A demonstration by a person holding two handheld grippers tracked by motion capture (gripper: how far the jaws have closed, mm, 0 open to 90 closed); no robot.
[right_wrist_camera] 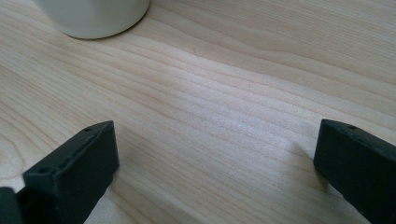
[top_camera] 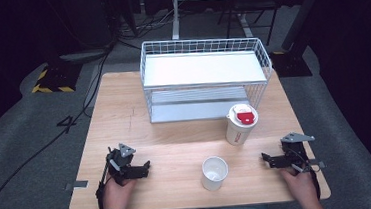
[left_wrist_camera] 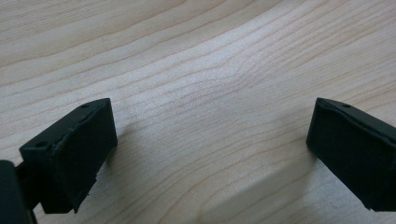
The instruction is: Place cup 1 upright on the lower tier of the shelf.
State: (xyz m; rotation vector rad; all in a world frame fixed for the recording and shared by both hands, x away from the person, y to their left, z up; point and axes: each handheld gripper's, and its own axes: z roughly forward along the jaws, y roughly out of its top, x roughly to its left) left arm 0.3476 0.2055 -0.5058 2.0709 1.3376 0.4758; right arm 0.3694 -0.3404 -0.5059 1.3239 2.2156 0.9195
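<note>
Our jaws stand spread wide on both sides, with nothing between them but bare wood grain. The left gripper (top_camera: 141, 169) rests low on the table (top_camera: 176, 145) at its near left, the right gripper (top_camera: 273, 161) at its near right, both pointing inward toward the middle.

Between them, a little nearer the right gripper, stands the open white cup (top_camera: 214, 173), upright and, as far as we can tell, with nothing in it. Its base shows at the top left of the right gripper view (right_wrist_camera: 93, 18). We judge it light and thin-walled, probably paper, so it will dent under a hard squeeze and may tip or skid if nudged. We would take it across the wall below the rim, gently.

Just behind it, apart from it, stands the taller lidded cup (top_camera: 240, 124), its white lid bearing a red patch. If filled, it will be heavier; we would grip the body, not the lid, which may pop off.

Farther back sits the white wire rack (top_camera: 206, 78) with its two shelves.
</note>
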